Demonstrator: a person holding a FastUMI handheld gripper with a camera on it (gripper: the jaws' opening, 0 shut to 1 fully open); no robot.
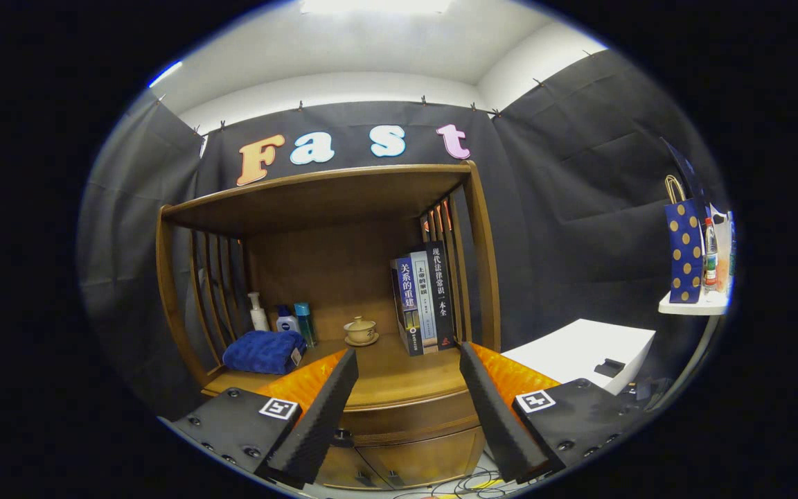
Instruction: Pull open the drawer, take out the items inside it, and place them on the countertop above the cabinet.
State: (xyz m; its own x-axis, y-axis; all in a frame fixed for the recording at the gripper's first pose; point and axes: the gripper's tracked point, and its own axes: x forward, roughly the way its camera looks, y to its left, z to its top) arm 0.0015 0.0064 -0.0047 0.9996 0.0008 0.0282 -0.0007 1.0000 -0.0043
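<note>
Wooden cabinet countertop (399, 378) beyond the spread gripper (409, 364) fingers. Resting on it: folded blue towel (264, 351) at left, 3 bottles (285, 318) behind the towel, lidded tea cup on saucer (361, 331) at centre, upright books (423, 298) at right. Drawer (409, 416) below, closed.

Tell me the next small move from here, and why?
Probably lower the gripper toward the drawer front and line up on its knob. The fingers stand open and apart, holding nothing, above the countertop edge; the drawer looks shut, so nothing can come out yet.
</note>
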